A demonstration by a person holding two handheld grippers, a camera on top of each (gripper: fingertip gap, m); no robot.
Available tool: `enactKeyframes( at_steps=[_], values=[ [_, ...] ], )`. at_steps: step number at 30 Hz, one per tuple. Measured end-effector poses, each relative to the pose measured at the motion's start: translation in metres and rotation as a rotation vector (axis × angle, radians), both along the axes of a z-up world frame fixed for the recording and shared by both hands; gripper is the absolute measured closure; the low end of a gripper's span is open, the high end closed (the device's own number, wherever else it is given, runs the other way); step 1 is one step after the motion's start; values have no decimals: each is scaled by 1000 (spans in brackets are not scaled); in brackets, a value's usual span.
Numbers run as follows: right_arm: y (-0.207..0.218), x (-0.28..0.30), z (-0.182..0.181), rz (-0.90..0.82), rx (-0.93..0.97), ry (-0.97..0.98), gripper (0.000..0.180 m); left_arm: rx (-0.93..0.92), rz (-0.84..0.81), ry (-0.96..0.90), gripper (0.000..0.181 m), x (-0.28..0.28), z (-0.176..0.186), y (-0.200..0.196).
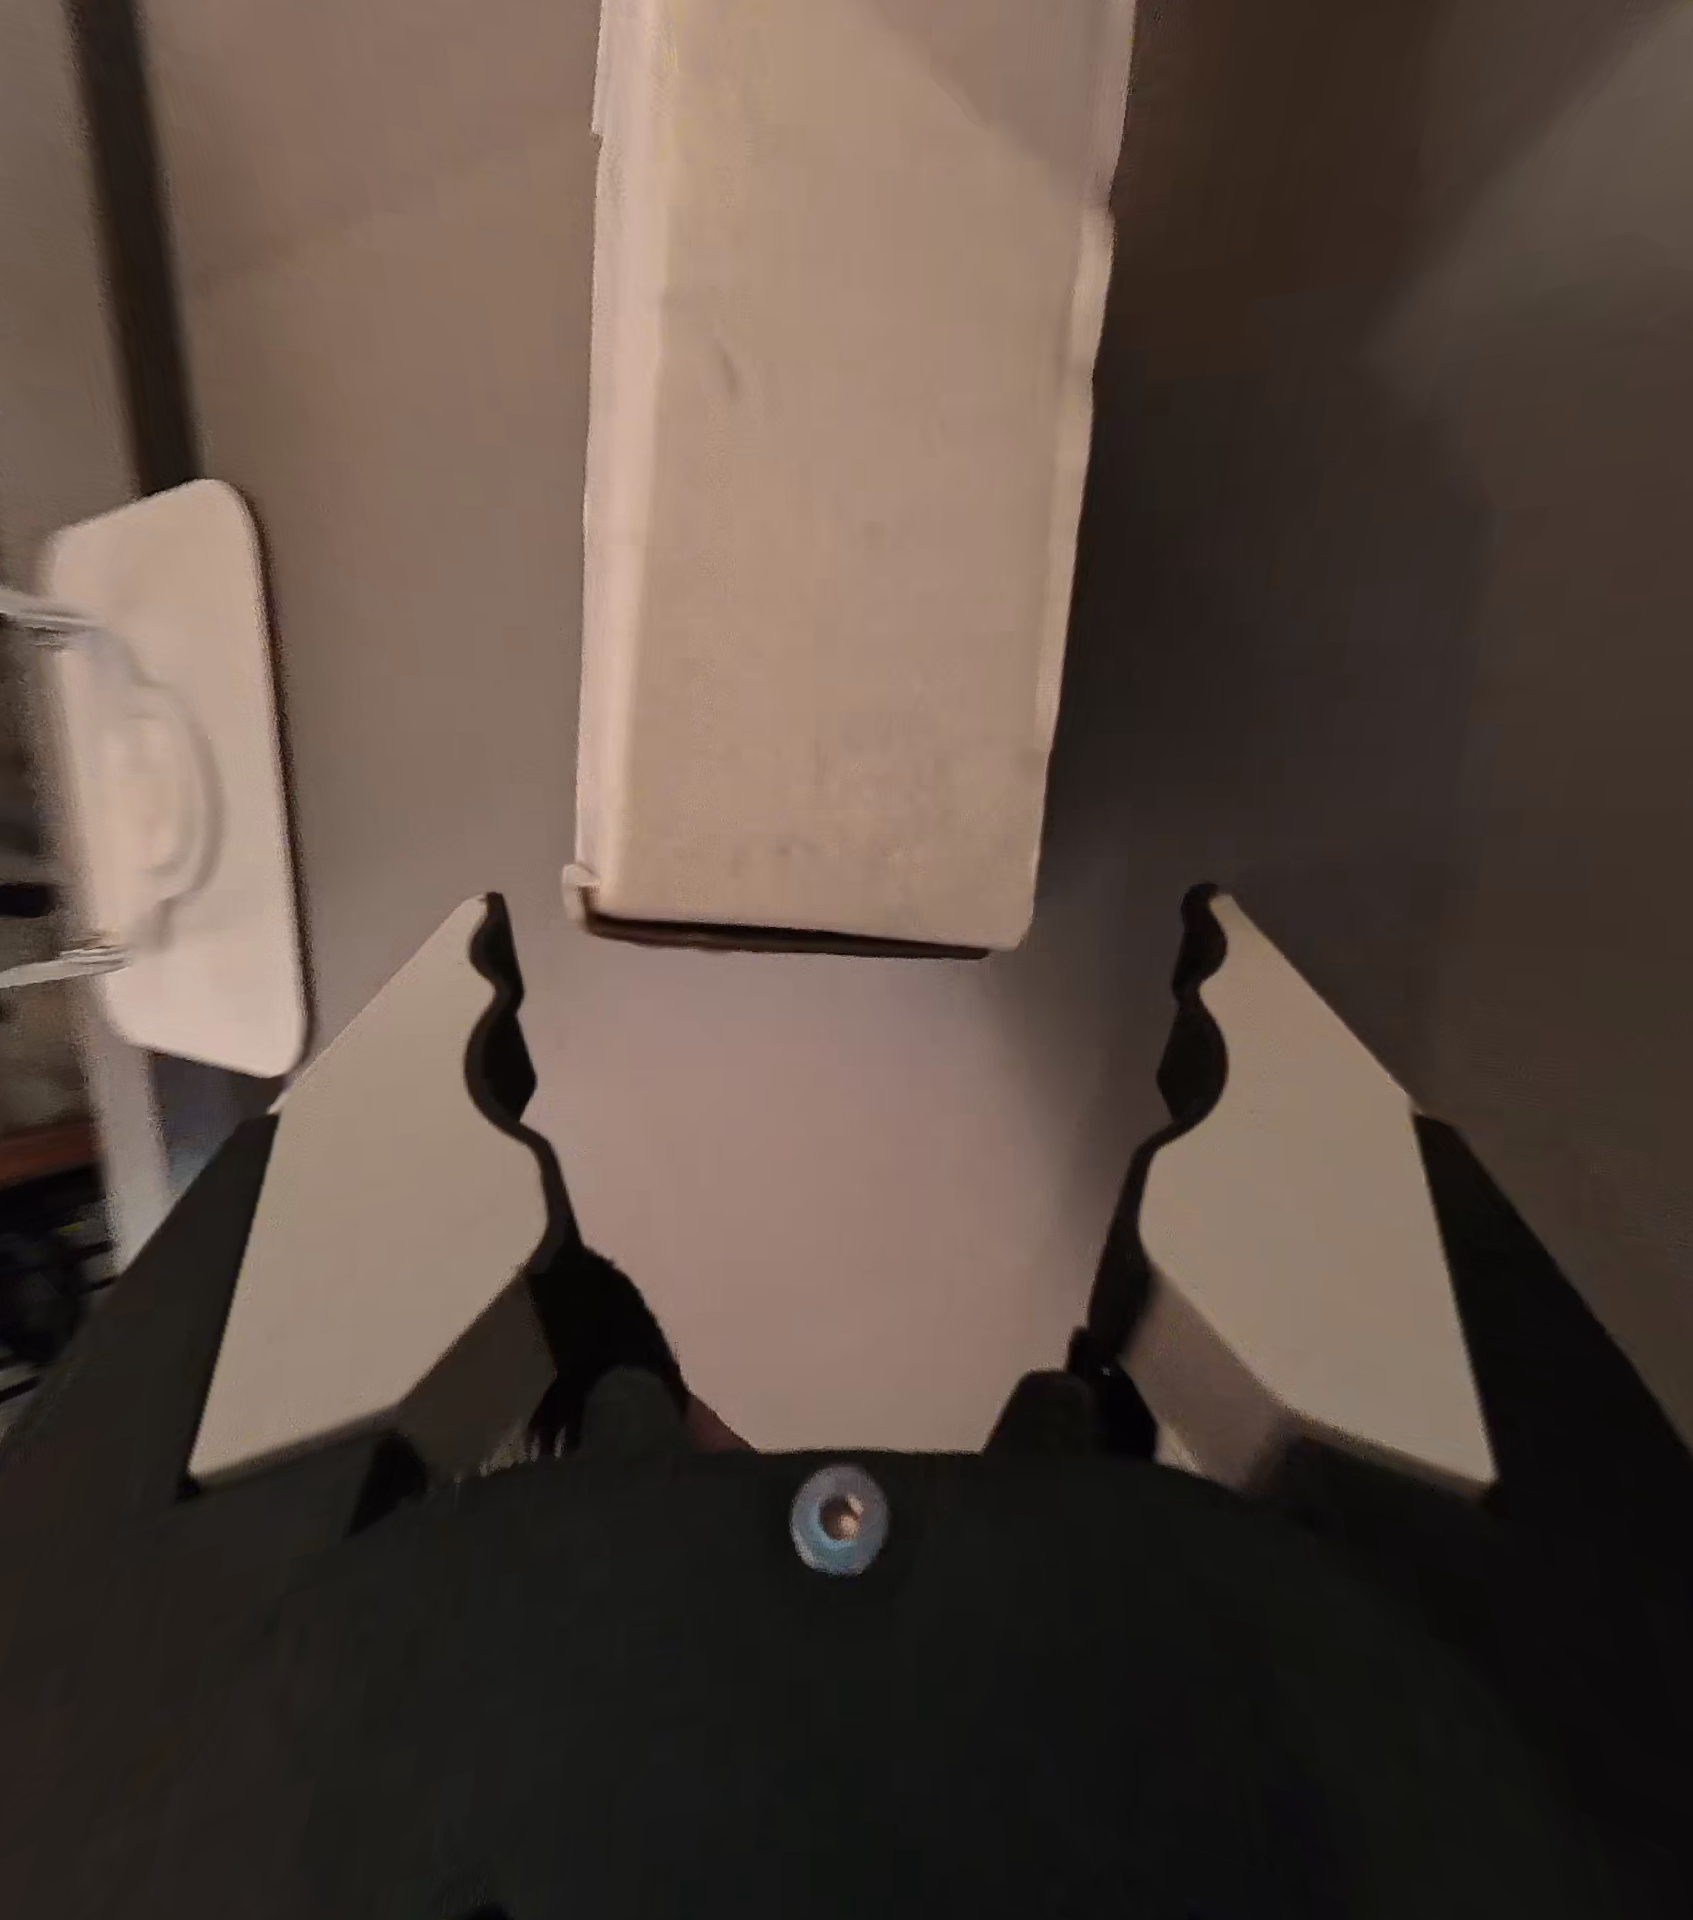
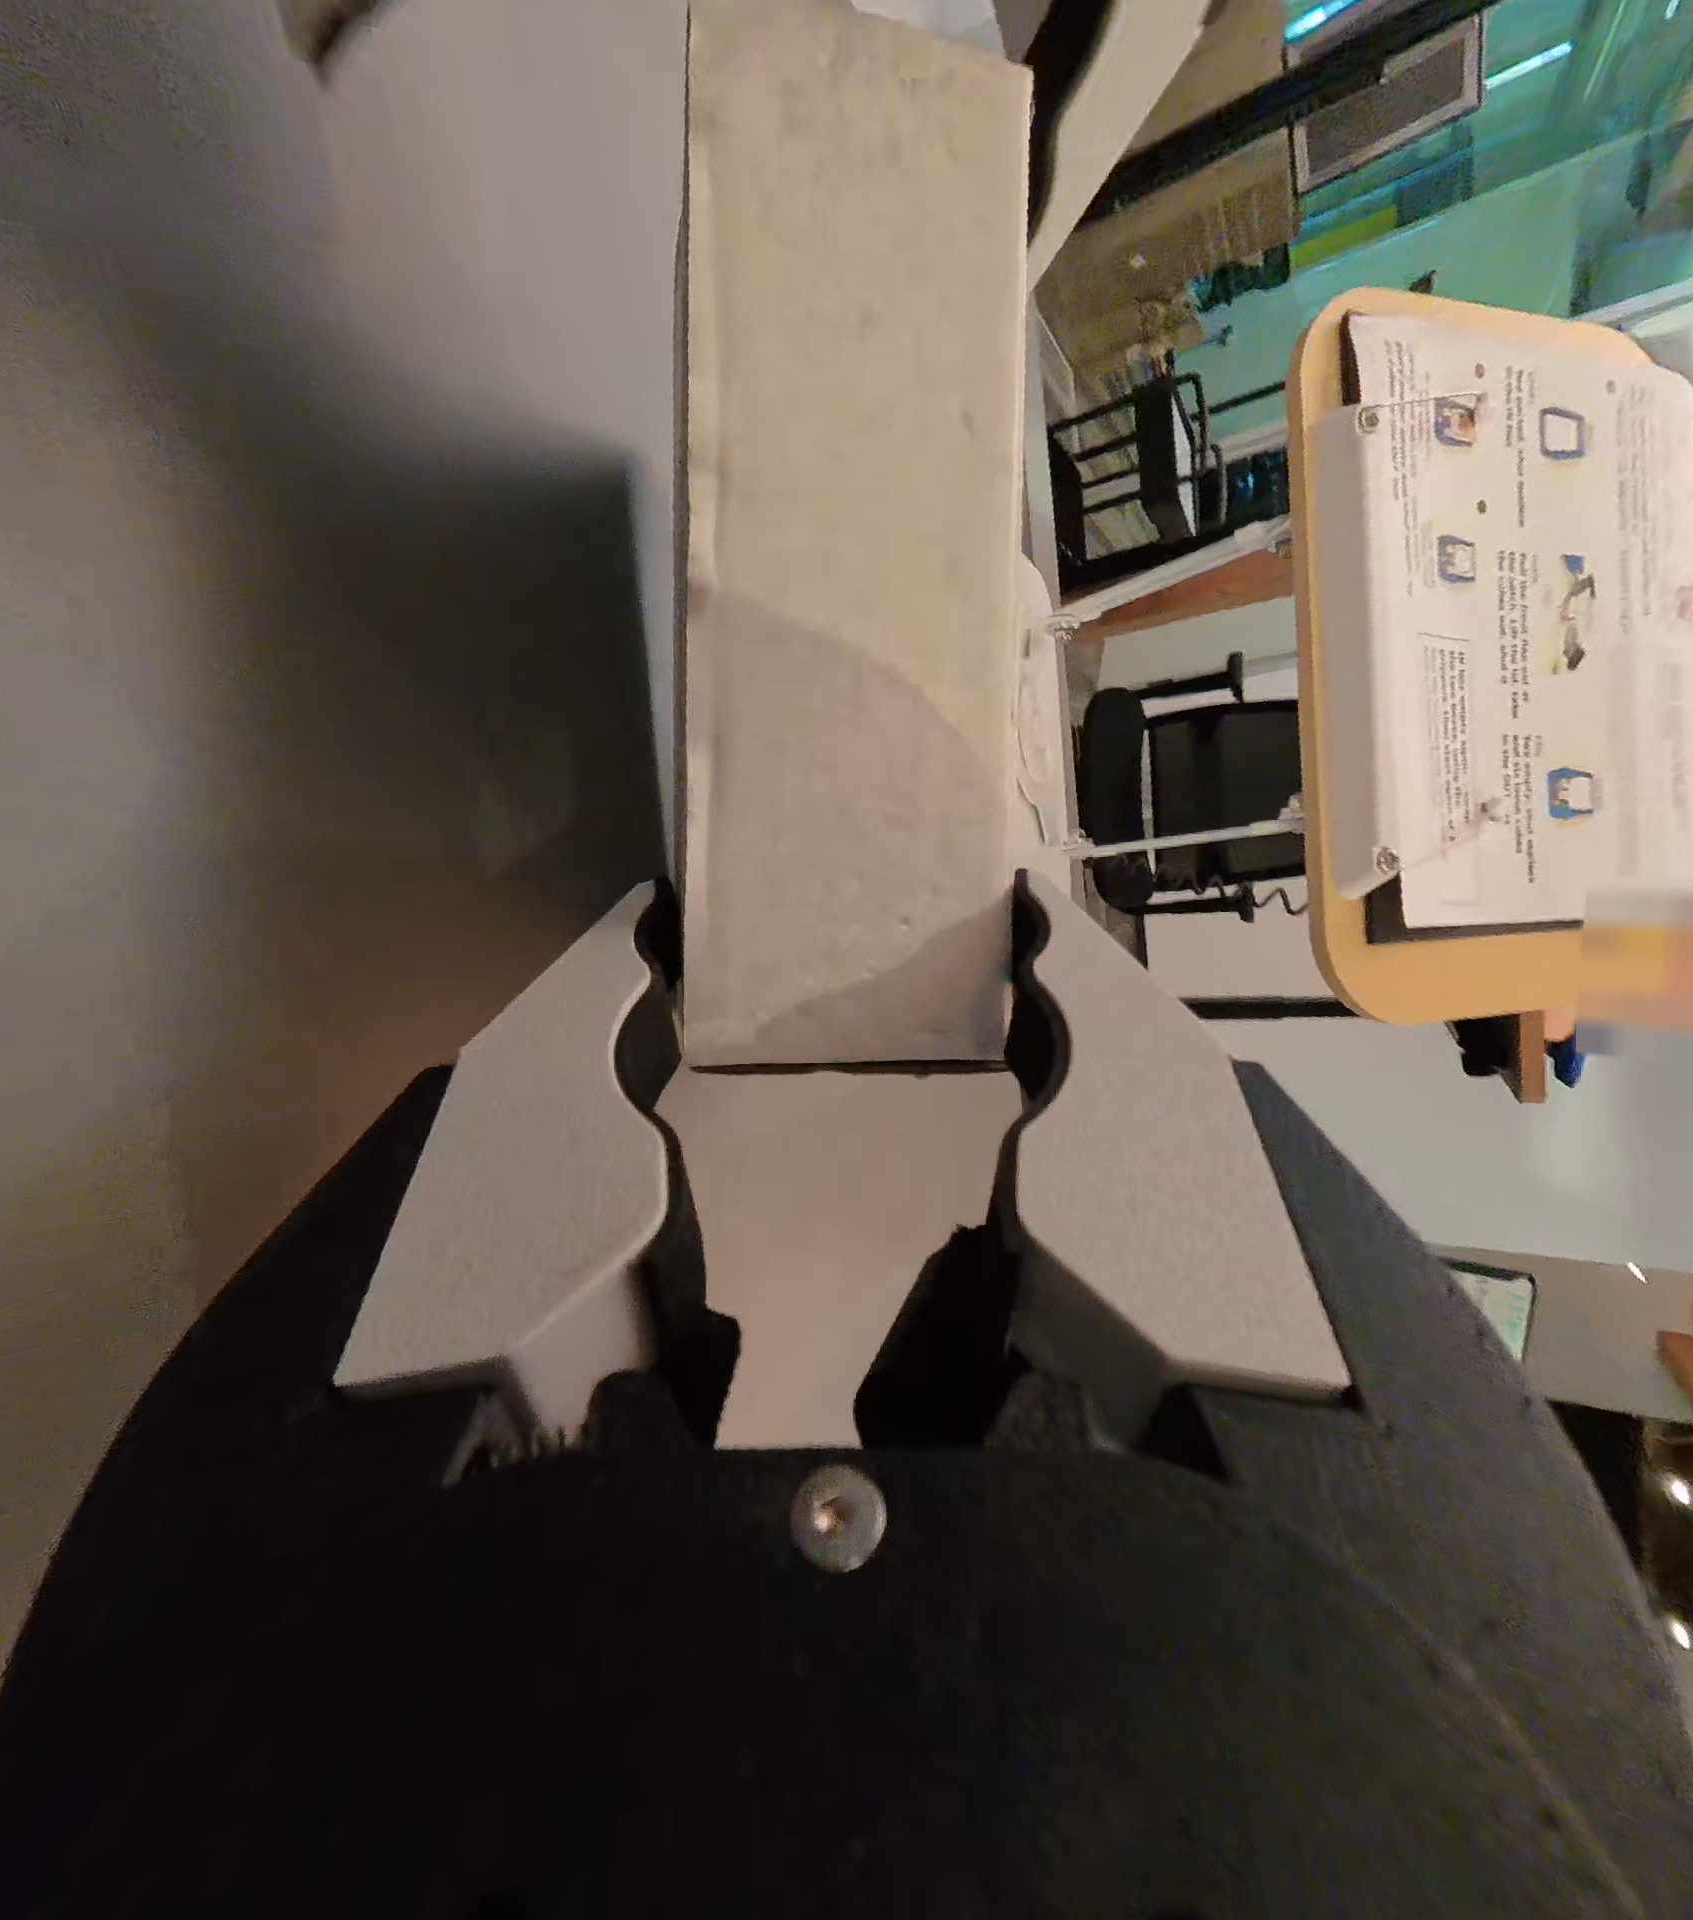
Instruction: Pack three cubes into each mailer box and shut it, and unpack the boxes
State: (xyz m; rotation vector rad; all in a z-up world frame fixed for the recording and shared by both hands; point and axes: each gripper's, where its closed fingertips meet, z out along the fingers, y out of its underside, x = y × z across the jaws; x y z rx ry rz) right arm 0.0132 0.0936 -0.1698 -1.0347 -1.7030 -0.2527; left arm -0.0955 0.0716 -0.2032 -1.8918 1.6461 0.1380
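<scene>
A: Where is the white box point(image 2: 847, 582)?

B: It lies shut on the grey table point(image 2: 198, 520). Its long side runs straight away from the right gripper point(image 2: 834, 966), so its short end points at the gripper.

A: Is that gripper holding it?

B: Yes. The two grey fingers point(image 2: 530, 1174) squeeze the near end of the box, one on each side.

A: And the left gripper point(image 1: 847, 935)?

B: Its jaws are spread wide with nothing in them. The box point(image 1: 837, 499) is just past the tips, not touching. There too it points away, long and narrow.

A: Anything else?

B: A wooden board point(image 2: 1444, 966) with a paper sheet point(image 2: 1548, 582) is off to the right, and a black chair point(image 2: 1185, 790) is behind the table
</scene>
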Motion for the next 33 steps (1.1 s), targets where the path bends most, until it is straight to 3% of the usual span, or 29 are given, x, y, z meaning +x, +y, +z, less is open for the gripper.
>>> enactKeyframes(
  at_steps=[4, 6, 7, 11, 13, 19, 28, 33],
  values=[
    [-2, -4, 0, 33, -28, -11, 118, 296, 17, 19, 86, 1, -9, 27],
    [-1, -2, 0, 31, -34, -21, 118, 404, 22, -78, 112, 6, 1, 35],
    [-1, -1, 0, 30, -38, -23, 118, 402, 22, -109, 115, 7, 2, 35],
    [5, 6, -5, -32, -87, -68, 118, 432, -1, -109, 115, 15, 2, 40],
    [2, 4, -4, -32, -32, -105, 112, 414, -9, -101, 116, 19, 2, 39],
    [-5, -5, 1, -55, 88, -154, 117, 406, 2, -66, 117, 18, 2, 38],
    [-28, -5, 6, 68, -394, -8, 124, 430, -28, -63, 118, 24, 2, 36],
    [-28, -5, 9, 108, -515, 53, 124, 414, -28, -57, 118, 24, 2, 37]
  ],
)
